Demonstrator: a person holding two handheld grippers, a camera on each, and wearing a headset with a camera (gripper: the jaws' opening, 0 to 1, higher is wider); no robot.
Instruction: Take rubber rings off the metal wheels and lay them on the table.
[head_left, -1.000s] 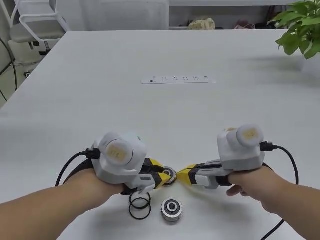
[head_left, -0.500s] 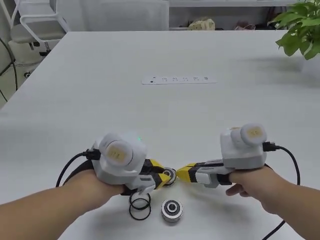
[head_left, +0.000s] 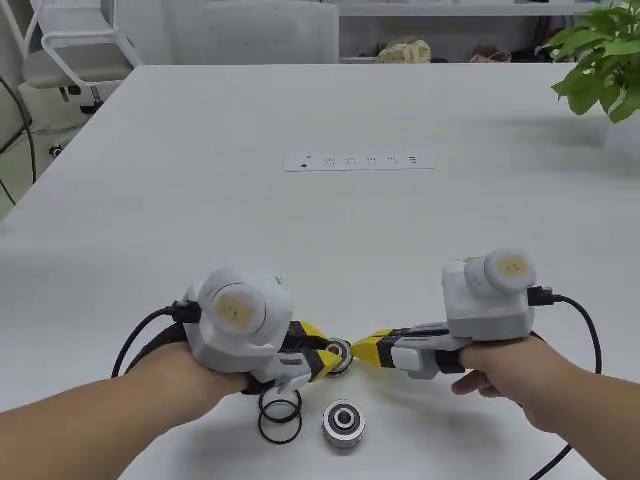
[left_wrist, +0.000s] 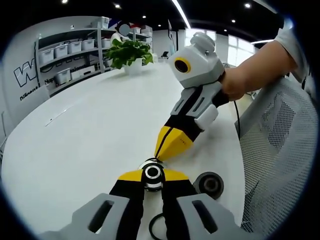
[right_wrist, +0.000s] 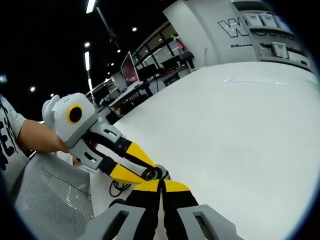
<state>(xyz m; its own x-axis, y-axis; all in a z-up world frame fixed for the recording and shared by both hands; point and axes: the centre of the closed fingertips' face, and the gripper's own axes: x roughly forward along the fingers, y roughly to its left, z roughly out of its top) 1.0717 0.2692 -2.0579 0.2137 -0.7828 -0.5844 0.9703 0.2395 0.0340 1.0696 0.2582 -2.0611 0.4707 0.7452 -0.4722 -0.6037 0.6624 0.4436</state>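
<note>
Two rubber rings (head_left: 280, 413) already lie on the bench (head_left: 330, 230) at the lower middle of the frame, beside a loose wheel (head_left: 343, 420) — so the job looks partly done. The left claw (head_left: 322, 360) grips a second wheel (head_left: 338, 352) just above them. The right claw (head_left: 362, 348), jaws pinched narrow, touches its rim — whether it has caught a ring I cannot tell.

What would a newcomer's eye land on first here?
Two grippers meet tip to tip at the near side of the white table. The left gripper holds a small metal wheel in its fingers, and the right gripper points its shut fingers right at that wheel. Nearer the person, two black rubber rings and a second wheel lie on the table.
</note>
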